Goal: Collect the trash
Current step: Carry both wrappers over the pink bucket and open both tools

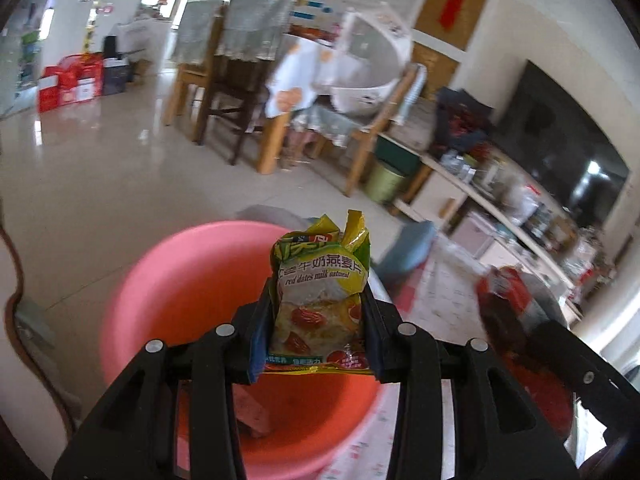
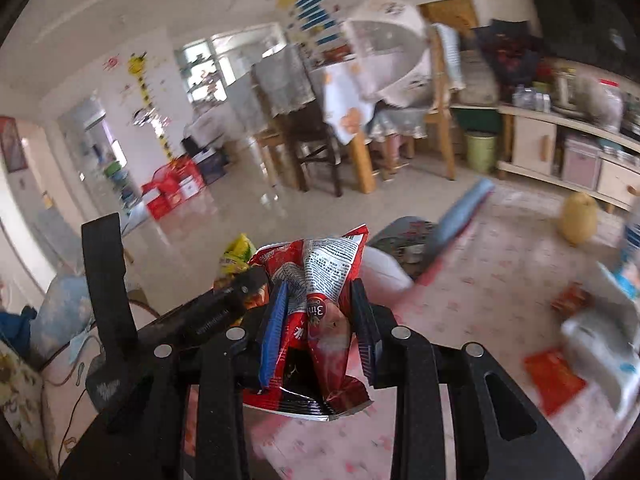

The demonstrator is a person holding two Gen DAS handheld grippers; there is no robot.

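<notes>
Now left hand-held gripper [image 1: 318,320] clenched on green oatmeal packet [image 1: 320,288], frame centre, over pink basin [image 1: 168,280]; right hand-held gripper [image 2: 320,320] grasping red wrapper [image 2: 320,280], frame centre, above pink-patterned worktop [image 2: 460,300].

Right gripper [image 2: 318,312]: closed on red snack wrapper [image 2: 320,320], crumpled, held upright between jaws
Left gripper [image 2: 240,280]: at left, carrying yellow-green packet [image 2: 237,255]
Floor mat [image 2: 480,272]: pink patterned, red scraps [image 2: 554,380] lying at right
</notes>
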